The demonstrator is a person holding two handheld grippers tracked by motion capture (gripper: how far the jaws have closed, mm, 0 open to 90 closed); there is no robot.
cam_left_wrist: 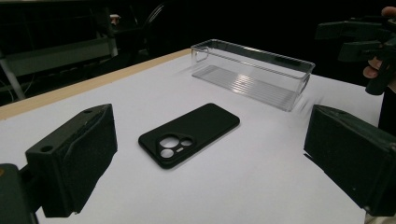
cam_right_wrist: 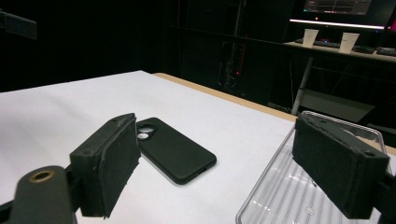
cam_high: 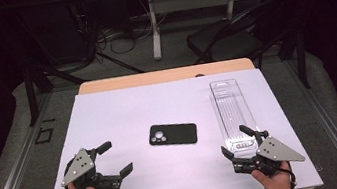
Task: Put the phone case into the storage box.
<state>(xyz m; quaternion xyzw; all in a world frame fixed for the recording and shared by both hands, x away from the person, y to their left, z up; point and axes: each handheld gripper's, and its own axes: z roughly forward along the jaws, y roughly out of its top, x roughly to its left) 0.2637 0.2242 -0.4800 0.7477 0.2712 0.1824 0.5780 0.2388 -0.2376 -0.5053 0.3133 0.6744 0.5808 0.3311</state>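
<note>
A black phone case [cam_high: 173, 133] [cam_left_wrist: 189, 133] [cam_right_wrist: 173, 149] lies back-up in the middle of the white table top, camera cut-outs toward the left. A clear plastic tray [cam_high: 233, 115] [cam_left_wrist: 254, 74] [cam_right_wrist: 289, 186] stands empty at the right, long side running away from me. My left gripper [cam_high: 116, 158] [cam_left_wrist: 210, 168] is held open near the front left, pointing toward the case, nothing between its fingers. My right gripper [cam_high: 236, 141] [cam_right_wrist: 219, 158] is open at the front right, just before the tray's near end, with nothing in it.
The white sheet [cam_high: 124, 116] covers most of a wooden table [cam_high: 163, 75]. Beyond the far edge stand a black chair [cam_high: 224, 40], table legs and cables on the floor. Paper cups [cam_right_wrist: 307, 37] sit on a desk far off.
</note>
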